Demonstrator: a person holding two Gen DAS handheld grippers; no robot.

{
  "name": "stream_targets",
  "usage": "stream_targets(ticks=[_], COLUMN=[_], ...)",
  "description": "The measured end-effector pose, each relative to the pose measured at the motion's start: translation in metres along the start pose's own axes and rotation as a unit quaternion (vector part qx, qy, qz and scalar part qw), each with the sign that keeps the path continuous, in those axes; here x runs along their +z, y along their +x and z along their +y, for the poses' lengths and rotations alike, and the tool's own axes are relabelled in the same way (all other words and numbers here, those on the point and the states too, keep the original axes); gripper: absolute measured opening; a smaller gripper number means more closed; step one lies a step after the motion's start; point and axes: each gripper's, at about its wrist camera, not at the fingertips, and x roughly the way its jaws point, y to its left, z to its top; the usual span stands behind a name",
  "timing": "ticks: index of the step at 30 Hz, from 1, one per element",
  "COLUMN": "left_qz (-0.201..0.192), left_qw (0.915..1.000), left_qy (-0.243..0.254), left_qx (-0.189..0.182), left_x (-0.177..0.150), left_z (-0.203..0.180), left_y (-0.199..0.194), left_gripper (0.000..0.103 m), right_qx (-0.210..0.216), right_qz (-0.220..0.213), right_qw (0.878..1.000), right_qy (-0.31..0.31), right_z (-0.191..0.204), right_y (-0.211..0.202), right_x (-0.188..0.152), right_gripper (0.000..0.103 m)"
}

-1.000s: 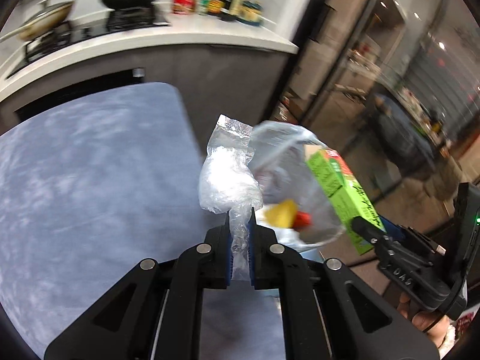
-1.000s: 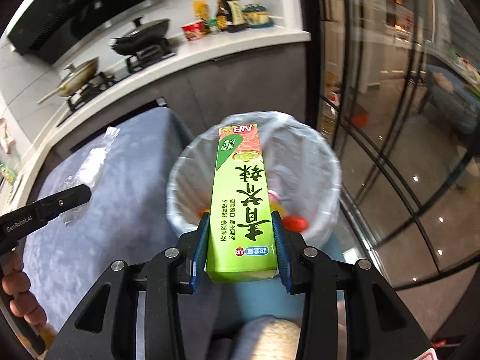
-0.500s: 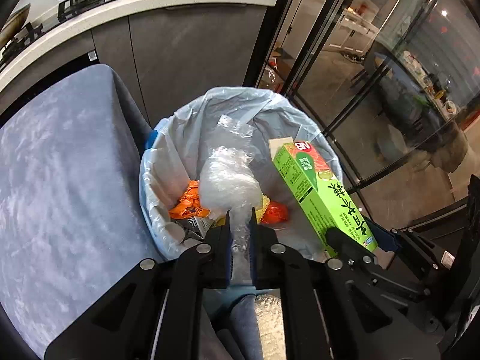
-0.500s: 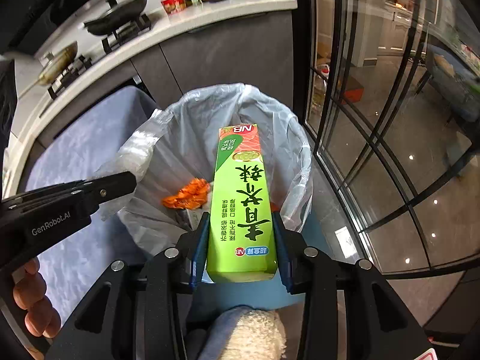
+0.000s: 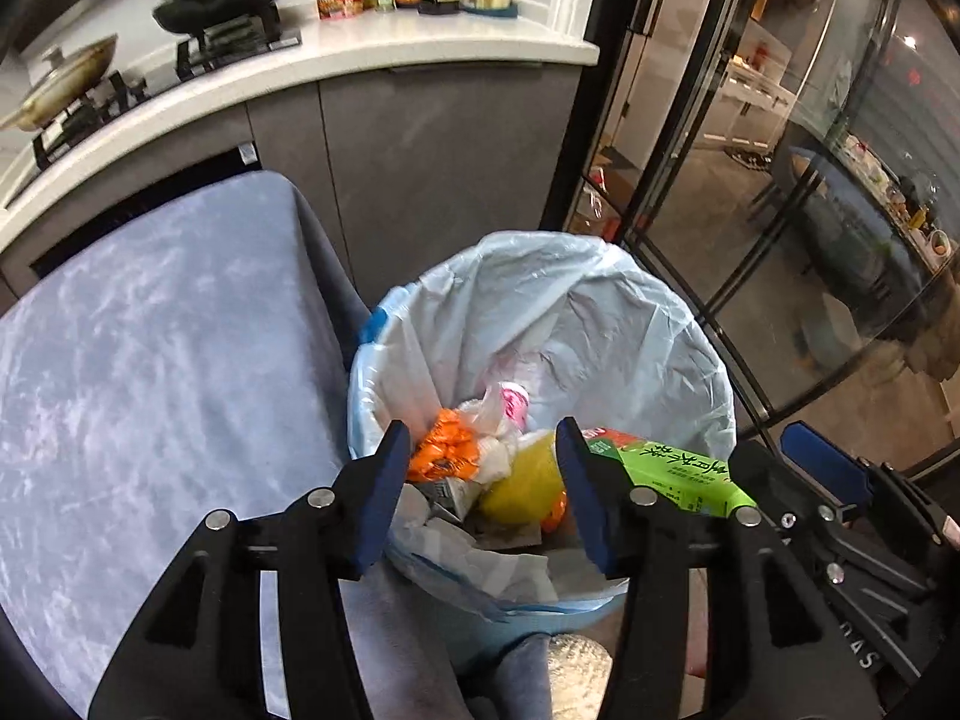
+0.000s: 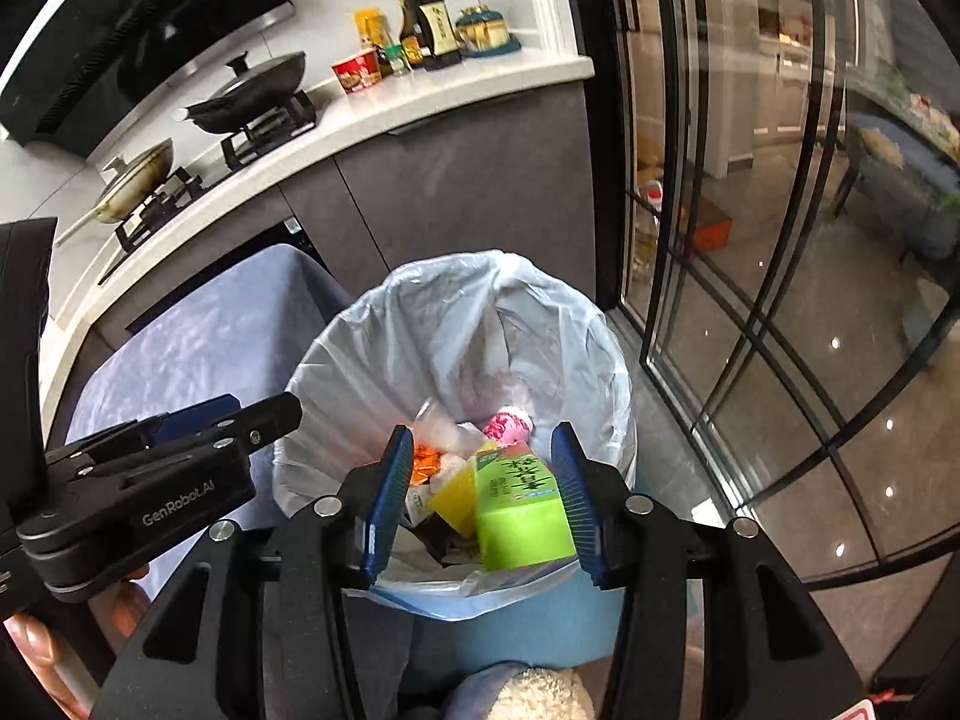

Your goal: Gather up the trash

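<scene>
Kitchen corner with white stove surface [image 5: 420,54], grey cloth-covered seat [image 5: 150,372] and lined trash bin [image 5: 690,360] beside glass doors. Left claw [image 5: 483,480] over the bin, jaws opening, nothing between them, crumpled wrappers [image 5: 444,450] down in the liner. Right claw [image 6: 480,492] likewise opening above the bin, green box [image 6: 522,504] tilted between the pads, loose against the right one.

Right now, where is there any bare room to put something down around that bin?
The blue-grey cloth surface left of the bin lies bare, up to the dark cabinets. The bin's bottom is crowded with trash. The green box sits between the right gripper's opening jaws, and the left gripper hangs over it.
</scene>
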Motion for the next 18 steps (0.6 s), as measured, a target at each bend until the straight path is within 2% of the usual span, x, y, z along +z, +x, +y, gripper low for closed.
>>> stream_targets(ticks=[7, 15, 18], left_qz=[-0.029, -0.049, -0.054], left_qw=[0.9994, 0.9981, 0.9973], left_qy=[0.004, -0.013, -0.017], left_qx=[0.017, 0.035, 0.046], left_x=[-0.007, -0.033, -0.045], left_z=[0.004, 0.023, 0.031], left_y=[-0.029, -0.065, -0.078], left_gripper=[0.048, 0.048, 0.049], right_qx=[0.0, 0.004, 0.006], right_qz=[-0.022, -0.034, -0.038], right_qw=[1.0, 0.999, 0.999], right_qy=[-0.011, -0.02, -0.024], right_z=[0.018, 0.039, 0.048], right_y=[-0.024, -0.055, -0.066], right_x=[-0.01, -0.033, -0.044], right_gripper=[0.047, 0.047, 0.053])
